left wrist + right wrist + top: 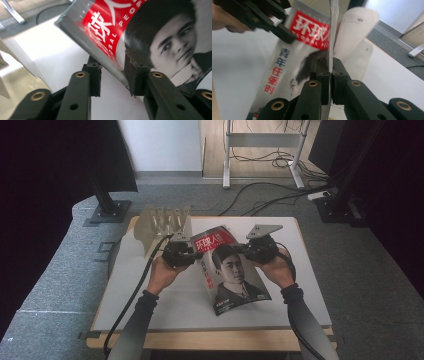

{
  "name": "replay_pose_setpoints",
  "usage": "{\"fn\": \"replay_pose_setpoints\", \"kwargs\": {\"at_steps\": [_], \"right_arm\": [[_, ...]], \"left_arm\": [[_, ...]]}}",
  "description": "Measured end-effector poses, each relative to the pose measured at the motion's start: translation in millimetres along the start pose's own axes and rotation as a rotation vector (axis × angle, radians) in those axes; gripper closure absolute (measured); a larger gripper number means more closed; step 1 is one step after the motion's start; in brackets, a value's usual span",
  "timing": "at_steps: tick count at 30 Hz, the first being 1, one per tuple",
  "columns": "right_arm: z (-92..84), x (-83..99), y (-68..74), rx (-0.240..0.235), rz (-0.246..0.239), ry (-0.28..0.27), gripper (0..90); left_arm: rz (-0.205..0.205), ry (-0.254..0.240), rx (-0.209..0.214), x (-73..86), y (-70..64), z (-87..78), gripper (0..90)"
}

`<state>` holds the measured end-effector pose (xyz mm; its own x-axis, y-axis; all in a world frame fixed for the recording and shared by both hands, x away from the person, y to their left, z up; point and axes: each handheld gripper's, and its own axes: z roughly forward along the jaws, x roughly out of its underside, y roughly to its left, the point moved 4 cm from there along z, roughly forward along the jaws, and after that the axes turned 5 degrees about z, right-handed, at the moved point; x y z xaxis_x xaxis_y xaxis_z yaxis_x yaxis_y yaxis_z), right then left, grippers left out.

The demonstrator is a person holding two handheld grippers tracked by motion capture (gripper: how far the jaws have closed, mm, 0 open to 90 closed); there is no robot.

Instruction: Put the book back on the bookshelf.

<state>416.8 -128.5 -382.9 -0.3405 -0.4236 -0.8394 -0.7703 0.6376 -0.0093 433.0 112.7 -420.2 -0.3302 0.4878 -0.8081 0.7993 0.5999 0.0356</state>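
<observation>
Magazine hangs lifted above the white table, between my two tongs. My right tongs are clamped tight on its right edge to carry the weight. My left tongs straddle the spine near the red title, one pad on the cover, the other clear, probably to steady it.

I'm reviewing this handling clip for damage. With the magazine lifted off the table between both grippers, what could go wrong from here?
1. The right gripper pinches only the magazine edge, so pages may crease or tear.
2. The left gripper has the spine between its fingers with a gap, so that side could slip and sag.
3. The clear rack behind could get knocked.
</observation>
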Motion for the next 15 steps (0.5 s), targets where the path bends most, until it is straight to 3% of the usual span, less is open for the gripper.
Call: {"fn": "replay_pose_setpoints", "kwargs": {"at_steps": [7, 10, 13, 15], "right_arm": [[-4.4, -4.8, -12.4, 0.060, 0.017, -0.040, 83.8], [-4.9, -2.9, -14.7, 0.065, 0.029, -0.051, 83.9], [-4.6, 4.2, -15.8, 0.081, 0.019, -0.040, 84.3], [-8.5, 8.0, -18.0, 0.066, 0.031, -0.050, 84.4]], "left_arm": [[0.151, -0.089, -0.083, -27.6, -11.8, -29.0, 77.3], [0.202, -0.122, -0.128, -31.3, -19.7, -39.1, 80.6], [0.218, -0.121, -0.112, -29.0, -26.7, -43.9, 80.7], [0.226, -0.117, -0.085, -29.3, -31.1, -46.1, 78.7]]}}
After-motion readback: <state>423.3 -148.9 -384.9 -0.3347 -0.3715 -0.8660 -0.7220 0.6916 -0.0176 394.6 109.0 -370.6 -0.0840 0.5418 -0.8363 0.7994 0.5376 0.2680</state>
